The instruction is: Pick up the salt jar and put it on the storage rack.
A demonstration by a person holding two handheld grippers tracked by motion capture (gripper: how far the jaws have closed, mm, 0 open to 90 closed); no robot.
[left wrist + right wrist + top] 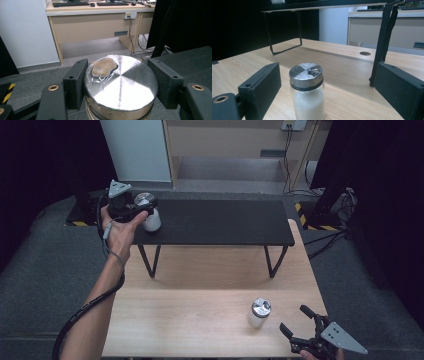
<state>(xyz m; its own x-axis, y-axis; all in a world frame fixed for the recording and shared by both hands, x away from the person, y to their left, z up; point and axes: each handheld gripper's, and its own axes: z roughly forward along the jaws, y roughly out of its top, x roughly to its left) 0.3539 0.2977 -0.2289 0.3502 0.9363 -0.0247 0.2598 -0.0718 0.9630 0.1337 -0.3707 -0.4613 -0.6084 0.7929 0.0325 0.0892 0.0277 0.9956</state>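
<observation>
White salt shaker with a silver metal cap (149,214) sits at 10 o'clock on the black raised shelf (220,222), pinched by left gripper (131,206) jaws. Likely placing; next, release. Second shaker (259,312) stands at 5 o'clock on the wooden surface (200,320), between spread right gripper (300,322) jaws.

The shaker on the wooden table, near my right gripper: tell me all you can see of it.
The shaker is a small clear jar of white grains with a shiny metal cap, a film-covered opening on top. It stands upright on the wooden table, touching nothing else; the right gripper faces it, open, jaws clear of it.
</observation>
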